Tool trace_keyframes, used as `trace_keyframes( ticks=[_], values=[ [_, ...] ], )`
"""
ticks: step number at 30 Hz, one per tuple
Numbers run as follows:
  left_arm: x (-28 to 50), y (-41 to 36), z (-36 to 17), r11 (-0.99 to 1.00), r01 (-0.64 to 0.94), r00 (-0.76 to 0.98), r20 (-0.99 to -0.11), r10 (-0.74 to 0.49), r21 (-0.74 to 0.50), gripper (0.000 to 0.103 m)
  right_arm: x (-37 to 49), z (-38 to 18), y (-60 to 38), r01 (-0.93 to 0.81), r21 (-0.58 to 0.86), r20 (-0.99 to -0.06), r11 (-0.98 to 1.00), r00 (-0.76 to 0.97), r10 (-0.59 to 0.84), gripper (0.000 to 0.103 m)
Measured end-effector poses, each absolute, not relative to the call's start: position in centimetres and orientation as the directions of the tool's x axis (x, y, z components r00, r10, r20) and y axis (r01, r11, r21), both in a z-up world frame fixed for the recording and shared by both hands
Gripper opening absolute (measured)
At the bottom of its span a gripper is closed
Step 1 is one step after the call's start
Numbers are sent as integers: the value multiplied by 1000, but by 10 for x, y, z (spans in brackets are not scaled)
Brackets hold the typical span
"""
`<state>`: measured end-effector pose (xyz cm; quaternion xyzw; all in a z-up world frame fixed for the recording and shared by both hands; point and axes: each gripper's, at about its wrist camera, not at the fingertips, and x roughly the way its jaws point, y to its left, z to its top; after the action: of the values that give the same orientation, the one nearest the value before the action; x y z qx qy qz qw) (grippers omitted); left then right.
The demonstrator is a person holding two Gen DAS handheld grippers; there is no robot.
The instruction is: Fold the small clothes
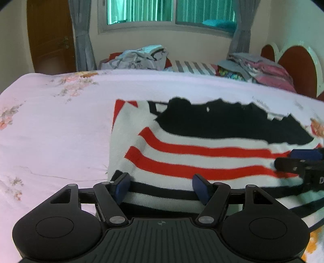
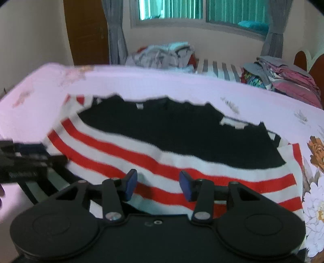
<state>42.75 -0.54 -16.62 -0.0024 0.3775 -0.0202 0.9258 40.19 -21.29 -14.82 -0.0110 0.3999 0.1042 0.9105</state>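
We saw the pink floral bedsheet [image 1: 50, 125] filling the frame, window [image 1: 170, 12] and door [image 1: 48, 36] at top. The striped sweater [image 1: 202, 153] lay flat mid-frame. Left gripper [image 1: 162, 186] stood over its lower hem, jaws apart, empty. Right gripper [image 2: 158, 183] sat over the red stripes, jaws apart, nothing pinched. Clothes pile [image 1: 139, 56] behind.

The striped sweater [image 2: 172, 153] is motion-blurred, its near hem hidden behind the right gripper [image 2: 158, 185] body and frame edge.
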Motion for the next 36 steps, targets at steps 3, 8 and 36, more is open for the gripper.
trace_keyframes(
  ticks=[3,8,36],
  values=[
    [425,-11,-157,997,70,736,-672,-74,-33,68,401,-144,-208,-183,76,-711,980,680,182,53],
    [441,-10,-176,997,68,694,-718,-61,-19,68,402,-158,-210,-145,28,-747,989,655,117,52],
    [422,27,-156,982,108,639,-745,-189,-156,71,369,-139,-252,40,44,-741,998,672,5,53]
  ],
)
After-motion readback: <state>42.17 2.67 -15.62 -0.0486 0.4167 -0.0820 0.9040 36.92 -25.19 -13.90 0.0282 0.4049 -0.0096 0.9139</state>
